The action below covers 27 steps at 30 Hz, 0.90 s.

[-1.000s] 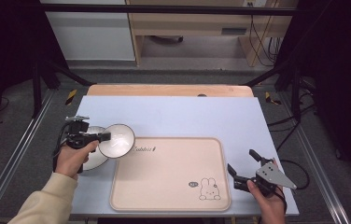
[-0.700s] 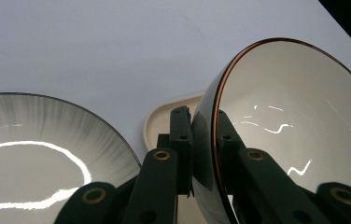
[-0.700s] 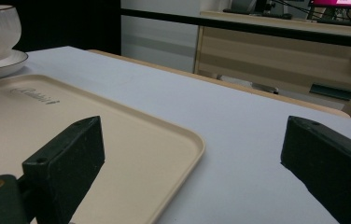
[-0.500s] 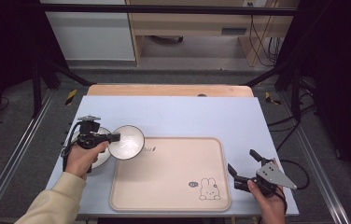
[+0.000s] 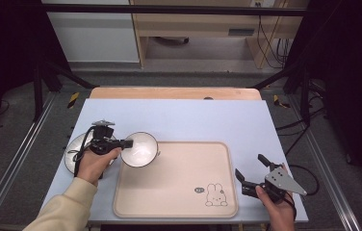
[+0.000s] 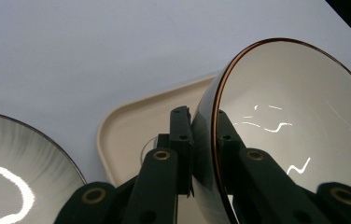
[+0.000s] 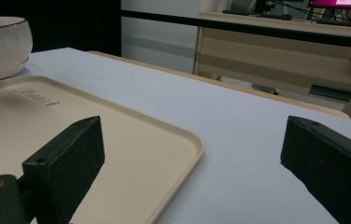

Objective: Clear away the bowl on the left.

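Left gripper point(image 5: 130, 143): clamped on the rim of the white bowl point(image 5: 140, 149), one jaw inside the wall and one outside.
Bowl: carried at the tray's point(image 5: 179, 211) upper-left corner, just ahead of the gripper; it seemed to hang slightly above the tray, though contact was hard to judge.
Plate point(image 5: 75, 150): on the bench point(image 5: 193, 120), under the left hand.
Right gripper point(image 5: 256, 169): jaws wide apart, nothing between them, beside the tray's lower-right corner.

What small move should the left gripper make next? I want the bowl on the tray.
Probably carry the bowl further over the tray and lower it: the left gripper pinches its rim, and the bowl hangs at the tray's corner.
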### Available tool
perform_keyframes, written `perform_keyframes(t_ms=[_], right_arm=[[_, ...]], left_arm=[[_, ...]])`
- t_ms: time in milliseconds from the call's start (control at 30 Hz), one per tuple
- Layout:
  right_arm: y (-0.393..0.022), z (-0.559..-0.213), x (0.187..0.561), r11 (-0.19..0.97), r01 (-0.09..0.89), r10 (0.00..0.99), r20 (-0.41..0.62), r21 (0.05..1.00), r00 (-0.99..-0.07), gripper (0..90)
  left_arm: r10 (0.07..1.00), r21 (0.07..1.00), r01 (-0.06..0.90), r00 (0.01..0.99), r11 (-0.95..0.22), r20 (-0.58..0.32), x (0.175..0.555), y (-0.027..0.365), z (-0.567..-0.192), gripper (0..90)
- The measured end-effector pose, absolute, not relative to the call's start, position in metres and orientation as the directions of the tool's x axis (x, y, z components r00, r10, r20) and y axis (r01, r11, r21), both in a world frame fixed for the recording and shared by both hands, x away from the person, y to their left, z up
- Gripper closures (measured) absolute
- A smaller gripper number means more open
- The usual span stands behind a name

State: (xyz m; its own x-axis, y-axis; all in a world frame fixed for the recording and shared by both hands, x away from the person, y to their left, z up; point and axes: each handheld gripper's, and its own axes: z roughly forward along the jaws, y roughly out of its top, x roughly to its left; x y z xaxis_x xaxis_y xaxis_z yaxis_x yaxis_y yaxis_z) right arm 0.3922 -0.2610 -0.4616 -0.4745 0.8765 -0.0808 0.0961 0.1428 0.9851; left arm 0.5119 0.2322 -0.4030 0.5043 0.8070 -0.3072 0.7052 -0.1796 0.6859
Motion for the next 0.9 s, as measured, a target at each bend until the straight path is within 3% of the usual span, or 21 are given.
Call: perform_keyframes(t_ms=[900], right_arm=[[-0.261, -0.462, 0.392, 0.142, 0.098, 0.875, -0.078, 0.985, -0.478, 6.4]], left_arm=[[0.764, 0.667, 0.699, 0.570, -0.259, -0.301, 0.502, 0.187, -0.420, 82.0]])
